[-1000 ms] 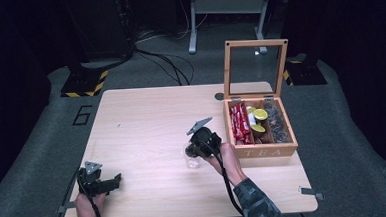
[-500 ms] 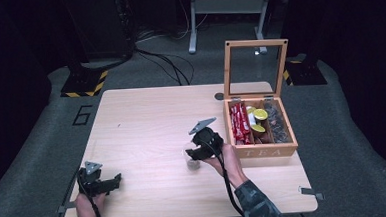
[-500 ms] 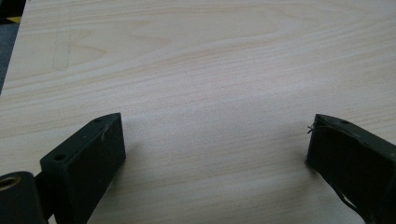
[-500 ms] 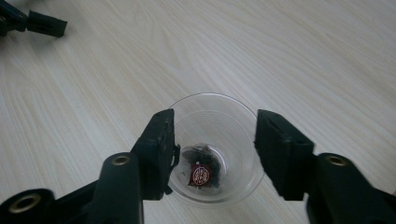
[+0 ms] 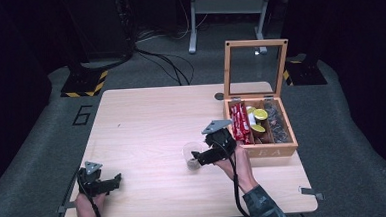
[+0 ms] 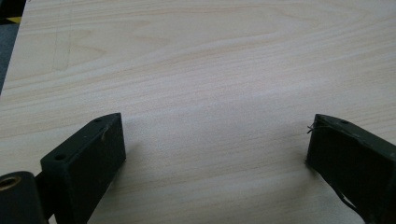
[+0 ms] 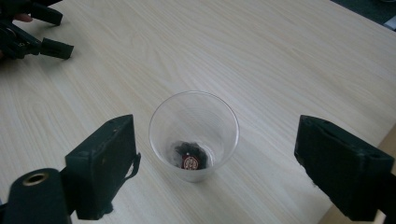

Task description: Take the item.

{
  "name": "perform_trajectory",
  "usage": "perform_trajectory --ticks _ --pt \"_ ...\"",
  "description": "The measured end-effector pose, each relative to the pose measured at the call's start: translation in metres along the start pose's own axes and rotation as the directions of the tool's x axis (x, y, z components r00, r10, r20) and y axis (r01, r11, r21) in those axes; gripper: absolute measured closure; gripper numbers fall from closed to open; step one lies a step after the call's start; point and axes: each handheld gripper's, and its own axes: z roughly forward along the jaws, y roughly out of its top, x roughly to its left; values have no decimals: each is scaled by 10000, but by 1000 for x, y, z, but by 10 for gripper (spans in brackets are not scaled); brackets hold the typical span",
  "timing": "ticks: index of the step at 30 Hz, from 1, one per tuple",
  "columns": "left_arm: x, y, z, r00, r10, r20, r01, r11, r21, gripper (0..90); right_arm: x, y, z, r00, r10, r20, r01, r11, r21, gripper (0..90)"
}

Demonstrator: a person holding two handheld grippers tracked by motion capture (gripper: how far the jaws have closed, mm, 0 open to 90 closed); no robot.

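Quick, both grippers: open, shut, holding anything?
Left gripper: open, holding nothing.
Right gripper: jaws just opened, apart from the clear cup between them.

**Legible Markings**

A large dark numeral "6" (image 5: 82,115) stands on the grey floor covering (image 5: 43,146) left of the table. Lettering on the wooden box's front wall (image 5: 273,150) and the small round label inside the clear plastic cup (image 7: 190,163) cannot be read.

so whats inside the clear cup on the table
A small dark thing with a red-and-white label lies at the bottom of the clear cup. What it is can't be told; the rest of the cup looks empty.
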Motion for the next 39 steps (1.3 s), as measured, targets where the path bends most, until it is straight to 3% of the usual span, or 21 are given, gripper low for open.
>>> perform_trajectory --ticks 12,21,30,39 --pt "0 0 0 10000 3 9 -3 10000 -1 43 -9 -19 -35 9967 236 777 -197 9986 -499 78" --pt "0 0 0 10000 4 9 -4 10000 -1 43 -21 -41 -60 9847 790 1552 -682 9949 -738 65" --pt "0 0 0 10000 2 8 -2 10000 -1 43 -39 -78 -79 9602 1648 2254 -1449 9841 -1023 52" --pt "0 0 0 10000 11 -5 -11 10000 -12 43 -57 -125 -86 9200 2602 2931 -2386 9651 -1079 44"
